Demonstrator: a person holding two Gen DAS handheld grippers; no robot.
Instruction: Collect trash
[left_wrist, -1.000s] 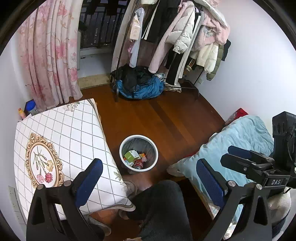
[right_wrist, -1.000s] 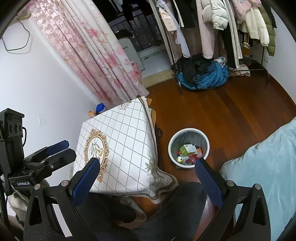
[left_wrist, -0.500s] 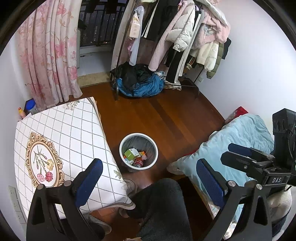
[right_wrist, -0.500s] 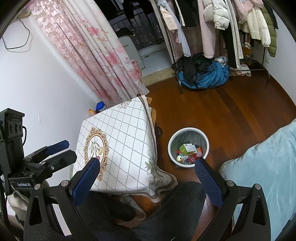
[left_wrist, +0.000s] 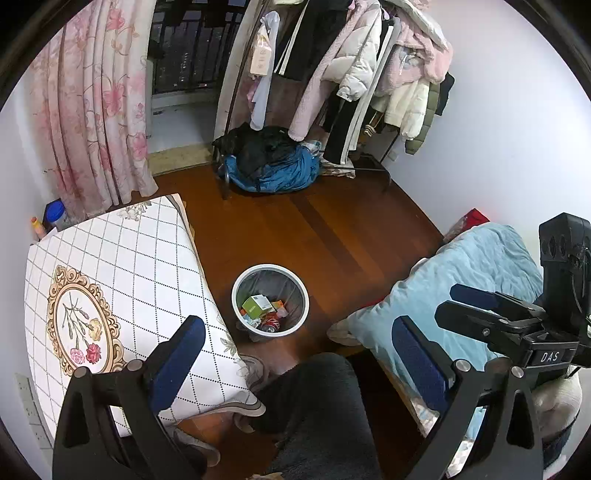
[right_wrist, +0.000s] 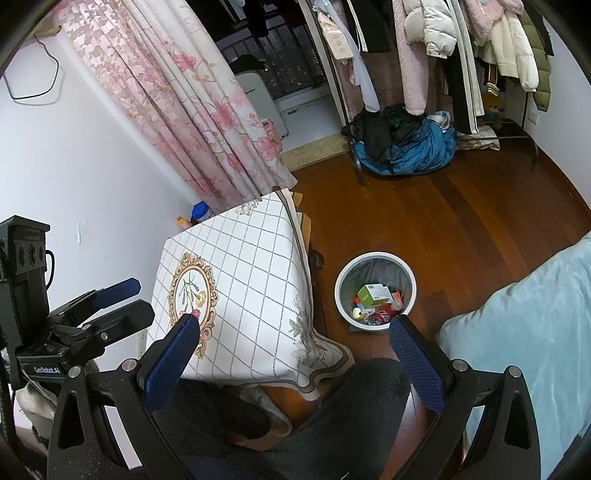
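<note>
A white-rimmed bin with a dark liner stands on the wooden floor between the table and the bed. Inside lie a green box, a red can and other scraps. My left gripper is held high above it, open, with nothing between its blue pads. In the right wrist view the bin holds the same green box and red can. My right gripper is also open and empty, well above the floor. Each gripper shows at the edge of the other's view.
A table under a white checked cloth stands left of the bin, a bed with a blue blanket right of it. A person's dark trouser leg is below me. A clothes rack and a heap of clothes fill the far side.
Both views have drifted only very slightly. The grippers stay open and empty, and the bin's contents look the same.
</note>
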